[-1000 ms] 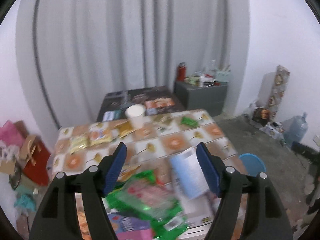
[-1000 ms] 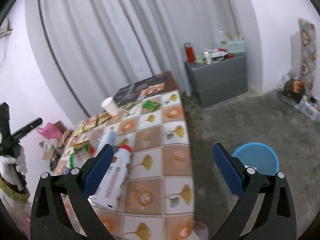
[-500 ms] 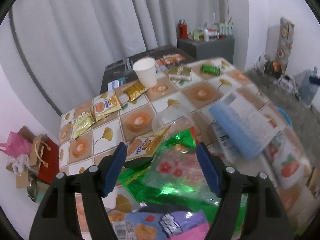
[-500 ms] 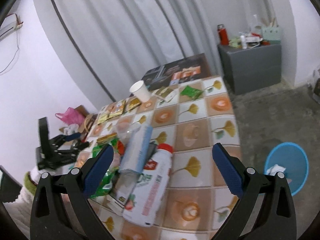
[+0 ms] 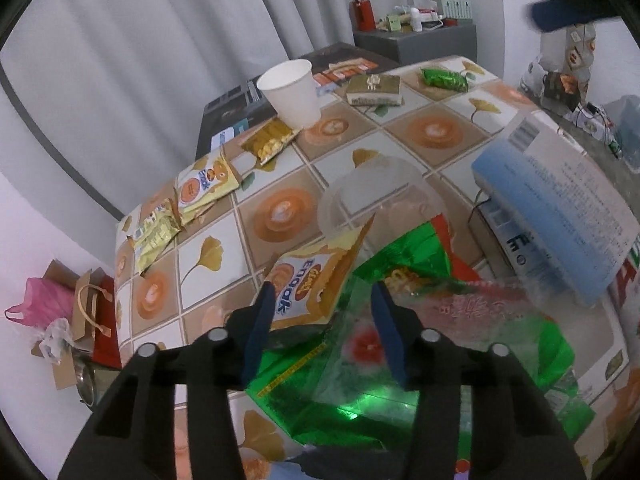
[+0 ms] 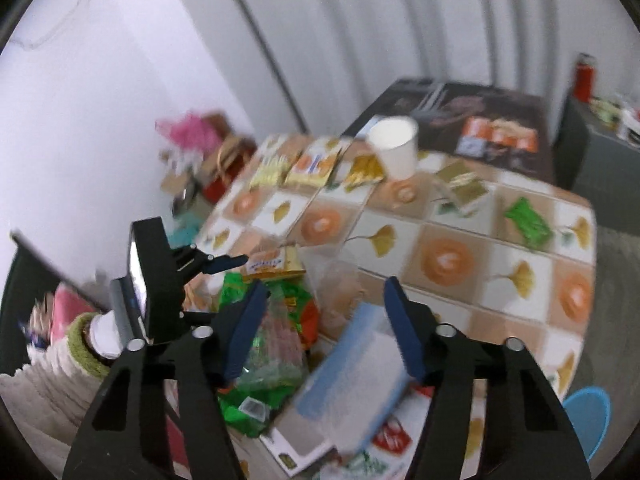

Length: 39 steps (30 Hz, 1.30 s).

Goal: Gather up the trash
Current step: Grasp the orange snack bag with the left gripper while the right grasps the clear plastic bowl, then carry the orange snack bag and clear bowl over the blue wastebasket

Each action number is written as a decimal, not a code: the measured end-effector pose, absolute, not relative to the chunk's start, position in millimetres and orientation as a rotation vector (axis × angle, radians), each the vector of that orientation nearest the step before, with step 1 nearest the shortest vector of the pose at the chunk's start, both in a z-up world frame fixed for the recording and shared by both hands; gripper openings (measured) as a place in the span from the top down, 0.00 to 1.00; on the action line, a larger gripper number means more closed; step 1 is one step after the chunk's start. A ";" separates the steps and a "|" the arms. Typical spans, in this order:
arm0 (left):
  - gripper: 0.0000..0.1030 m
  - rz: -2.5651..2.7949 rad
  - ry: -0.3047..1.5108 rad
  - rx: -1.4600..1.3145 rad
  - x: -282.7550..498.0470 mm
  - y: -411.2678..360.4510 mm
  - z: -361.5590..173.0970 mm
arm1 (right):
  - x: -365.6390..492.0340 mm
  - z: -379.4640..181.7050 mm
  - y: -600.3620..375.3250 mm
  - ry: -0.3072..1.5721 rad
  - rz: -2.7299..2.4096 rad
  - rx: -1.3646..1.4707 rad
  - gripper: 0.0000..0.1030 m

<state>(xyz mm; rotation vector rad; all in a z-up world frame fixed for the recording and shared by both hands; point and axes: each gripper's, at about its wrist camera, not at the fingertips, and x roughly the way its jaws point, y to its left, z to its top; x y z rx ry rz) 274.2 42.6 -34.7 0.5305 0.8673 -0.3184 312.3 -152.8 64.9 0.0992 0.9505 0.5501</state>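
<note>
1. Your left gripper (image 5: 322, 300) now hangs low over the heap of wrappers at the near end of the tiled table (image 5: 432, 132); a second ago it looked out across the room from higher up. Its jaws have just been closing and stand half-spread, the green foil bag (image 5: 400, 280) and the yellow snack packet (image 5: 308, 288) showing between them, though you cannot tell whether the pads touch either.

2. Your right gripper (image 6: 324, 304) has swung from the table's floor-side edge to the same heap. Its jaws have also just been closing and remain part-open above the blue-and-white box (image 6: 352, 384), without visible contact in the blurred view.

3. The white paper cup (image 5: 292, 92) stands at the far end, unchanged, with the gold sachets (image 5: 272, 142) just beside it.

4. The blue bin (image 6: 588, 420) sits on the floor past the table's corner, well apart from both grippers.
</note>
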 end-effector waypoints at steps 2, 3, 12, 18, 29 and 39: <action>0.64 -0.320 0.867 0.545 275.2 41.8 -36.9 | 332.3 53.9 -131.2 1.015 0.575 0.057 0.56; 0.69 -0.318 0.865 0.553 275.4 41.3 -37.7 | 340.6 47.9 -122.5 1.044 0.581 0.033 0.57; 0.89 -0.318 0.836 0.533 278.4 45.0 -31.9 | 380.9 8.5 -76.9 1.188 0.567 -0.152 0.70; 0.92 -0.303 0.820 0.500 280.6 52.1 -26.0 | 393.7 -2.1 -63.6 1.220 0.560 -0.209 0.76; 0.92 -0.264 0.778 0.449 281.4 66.2 -9.7 | 397.6 -7.8 -57.7 1.182 0.496 -0.297 0.94; 0.92 -0.215 0.730 0.410 280.5 76.6 9.1 | 396.9 2.0 -81.2 1.115 0.402 -0.256 0.97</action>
